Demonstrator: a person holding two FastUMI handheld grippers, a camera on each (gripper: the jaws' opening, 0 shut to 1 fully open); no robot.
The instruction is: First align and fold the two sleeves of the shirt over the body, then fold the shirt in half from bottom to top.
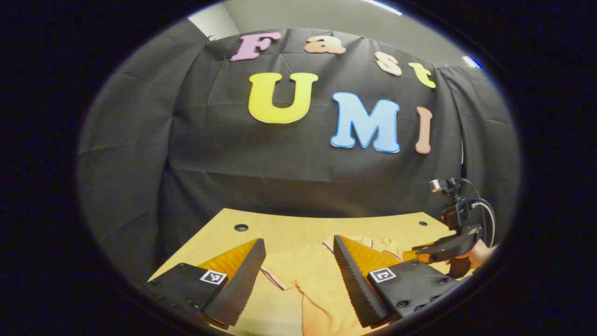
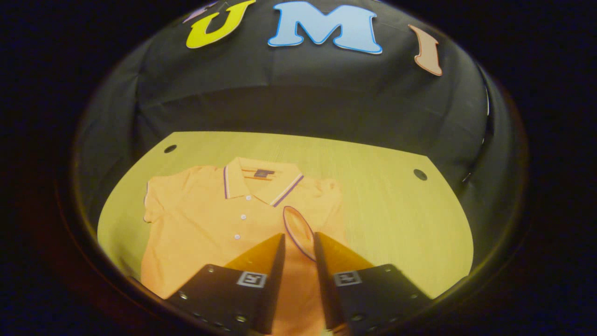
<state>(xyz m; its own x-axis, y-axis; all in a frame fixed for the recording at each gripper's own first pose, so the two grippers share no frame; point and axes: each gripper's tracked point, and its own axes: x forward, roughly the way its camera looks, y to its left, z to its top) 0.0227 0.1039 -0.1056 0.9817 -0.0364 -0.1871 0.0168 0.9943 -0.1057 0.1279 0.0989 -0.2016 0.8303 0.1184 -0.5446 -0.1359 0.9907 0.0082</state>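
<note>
The left gripper (image 1: 298,249) hangs with fingers spread wide above the shirt (image 1: 308,280), whose left sleeve (image 1: 280,270) lies flat between them on the table (image 1: 280,224). In the right gripper view the right gripper (image 2: 298,240) pinches the right sleeve (image 2: 298,228), folded over the body, its fingers nearly together

Right of the shirt (image 2: 224,219) the table (image 2: 401,219) lies bare, giving open passage. Beyond the far edge the wall (image 2: 303,93) closes off. The right gripper (image 2: 299,238) probably hangs over the folded sleeve (image 2: 298,228).
</note>
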